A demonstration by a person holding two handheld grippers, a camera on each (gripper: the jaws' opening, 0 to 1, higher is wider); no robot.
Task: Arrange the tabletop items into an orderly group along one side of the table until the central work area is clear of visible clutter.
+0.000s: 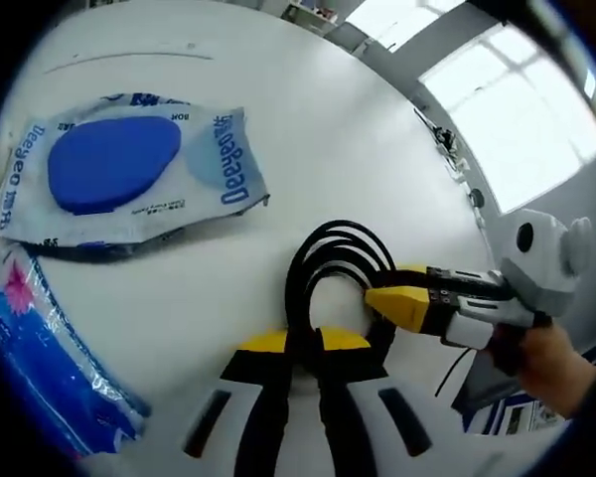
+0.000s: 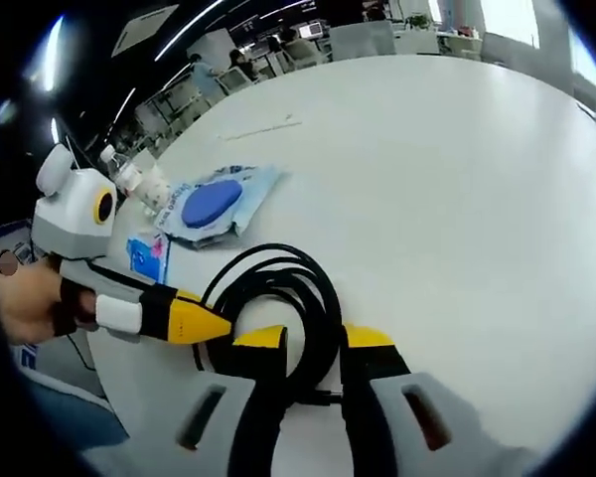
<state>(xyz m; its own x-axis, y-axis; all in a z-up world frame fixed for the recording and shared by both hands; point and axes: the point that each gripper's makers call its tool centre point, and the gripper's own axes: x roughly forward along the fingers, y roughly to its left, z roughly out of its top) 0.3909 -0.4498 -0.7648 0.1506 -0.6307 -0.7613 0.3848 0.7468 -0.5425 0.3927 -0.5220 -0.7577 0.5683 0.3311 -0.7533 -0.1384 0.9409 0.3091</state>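
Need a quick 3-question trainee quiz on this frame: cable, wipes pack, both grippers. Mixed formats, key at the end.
1. True or false: the coiled black cable lies on the white table.
2. Which gripper's jaws straddle the cable loop: left gripper, right gripper, or both?
3. Multiple choice: the lid on the wipes pack is A) red B) blue C) green.

Key: 1 true. 2 both; each view shows the cable between its own jaws. 3 B.

blue packet (image 1: 40, 368) cut off by edge, far shelves (image 2: 308, 40) blurred
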